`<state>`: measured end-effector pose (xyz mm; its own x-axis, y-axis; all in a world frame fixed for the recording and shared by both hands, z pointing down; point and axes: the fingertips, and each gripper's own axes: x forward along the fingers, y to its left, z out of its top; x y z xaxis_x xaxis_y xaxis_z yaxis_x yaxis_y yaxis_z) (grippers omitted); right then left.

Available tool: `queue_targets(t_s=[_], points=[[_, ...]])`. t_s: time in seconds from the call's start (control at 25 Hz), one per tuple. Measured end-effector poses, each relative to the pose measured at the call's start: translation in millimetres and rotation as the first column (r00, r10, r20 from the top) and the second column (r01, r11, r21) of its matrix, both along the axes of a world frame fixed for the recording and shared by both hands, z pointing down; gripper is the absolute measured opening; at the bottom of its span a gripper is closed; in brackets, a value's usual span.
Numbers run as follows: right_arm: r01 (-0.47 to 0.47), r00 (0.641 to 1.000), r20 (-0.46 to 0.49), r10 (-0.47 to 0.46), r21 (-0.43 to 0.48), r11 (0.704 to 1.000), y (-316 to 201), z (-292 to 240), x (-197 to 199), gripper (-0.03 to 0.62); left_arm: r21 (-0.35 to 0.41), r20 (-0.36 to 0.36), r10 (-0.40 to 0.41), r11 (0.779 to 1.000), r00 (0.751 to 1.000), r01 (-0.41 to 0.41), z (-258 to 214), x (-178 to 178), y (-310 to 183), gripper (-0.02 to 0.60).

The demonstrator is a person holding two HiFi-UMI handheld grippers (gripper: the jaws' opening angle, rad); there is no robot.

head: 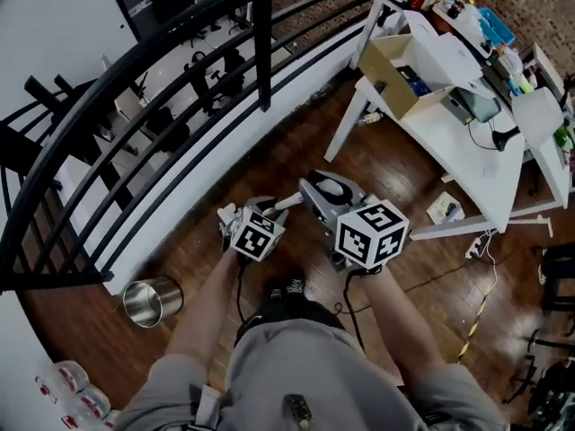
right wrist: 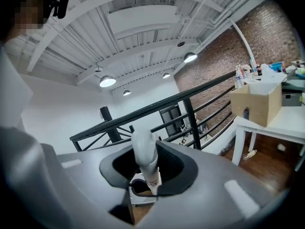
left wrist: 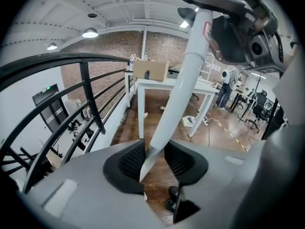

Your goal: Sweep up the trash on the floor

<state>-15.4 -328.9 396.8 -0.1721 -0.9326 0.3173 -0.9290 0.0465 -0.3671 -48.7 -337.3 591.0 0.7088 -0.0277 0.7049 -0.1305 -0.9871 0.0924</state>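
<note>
Down on the floor [head: 287,151], faint trash specks [left wrist: 148,185] lie under the left gripper [left wrist: 155,163], whose jaws stand wide around the handle [left wrist: 186,80] tip, not pressing. Only the right gripper [right wrist: 147,168] clamps it, so it could swing into the railing [head: 262,52].

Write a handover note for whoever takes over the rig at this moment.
Right gripper: shut on the white handle.
Left gripper: open, the handle's tapered end between its jaws, not clamped.
Both are above the wooden floor by the railing; metal bin at the left.
Done: no sweeping visible. Left: clamp both, sweep what look like small specks underfoot.
</note>
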Motion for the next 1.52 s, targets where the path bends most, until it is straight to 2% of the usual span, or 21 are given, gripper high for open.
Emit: queue_targets(t_s=[0.16, 0.32, 0.44, 0.64, 0.8, 0.88, 1.0, 1.28, 1.52], points=[[-0.092, 0.995, -0.029, 0.092, 0.009, 0.996, 36, -14, 20, 0.081, 0.024, -0.043, 0.131, 0.991, 0.99, -0.13, -14, 29, 33, 0.129], [-0.192, 0.978, -0.085, 0.192, 0.014, 0.981, 82, -24, 52, 0.081, 0.016, -0.073, 0.25, 0.968, 0.965, -0.25, -23, 73, 79, 0.129], [-0.267, 0.957, -0.116, 0.266, 0.011, 0.964, 117, -31, 78, 0.081, 0.007, -0.086, 0.341, 0.94, 0.936, -0.342, -26, 105, 118, 0.127], [-0.4, 0.904, -0.147, 0.401, 0.039, 0.916, 197, -44, 150, 0.081, 0.026, -0.115, 0.479, 0.877, 0.87, -0.479, -37, 185, 201, 0.124], [-0.457, 0.876, -0.147, 0.459, 0.047, 0.888, 257, -43, 213, 0.081, -0.002, -0.107, 0.515, 0.855, 0.85, -0.518, -34, 244, 264, 0.123], [-0.456, 0.878, -0.143, 0.457, 0.041, 0.889, 283, -36, 247, 0.081, -0.023, -0.103, 0.515, 0.854, 0.851, -0.52, -26, 276, 294, 0.121], [-0.426, 0.894, -0.145, 0.424, 0.023, 0.905, 318, -24, 300, 0.081, -0.048, -0.093, 0.503, 0.86, 0.859, -0.509, -13, 328, 335, 0.121], [-0.328, 0.936, -0.134, 0.326, 0.008, 0.945, 359, 1, 393, 0.08, -0.076, -0.038, 0.434, 0.897, 0.9, -0.435, 15, 415, 387, 0.117], [-0.223, 0.967, -0.129, 0.218, -0.026, 0.974, 369, 32, 442, 0.08, -0.12, -0.018, 0.35, 0.929, 0.937, -0.349, 44, 465, 406, 0.118]])
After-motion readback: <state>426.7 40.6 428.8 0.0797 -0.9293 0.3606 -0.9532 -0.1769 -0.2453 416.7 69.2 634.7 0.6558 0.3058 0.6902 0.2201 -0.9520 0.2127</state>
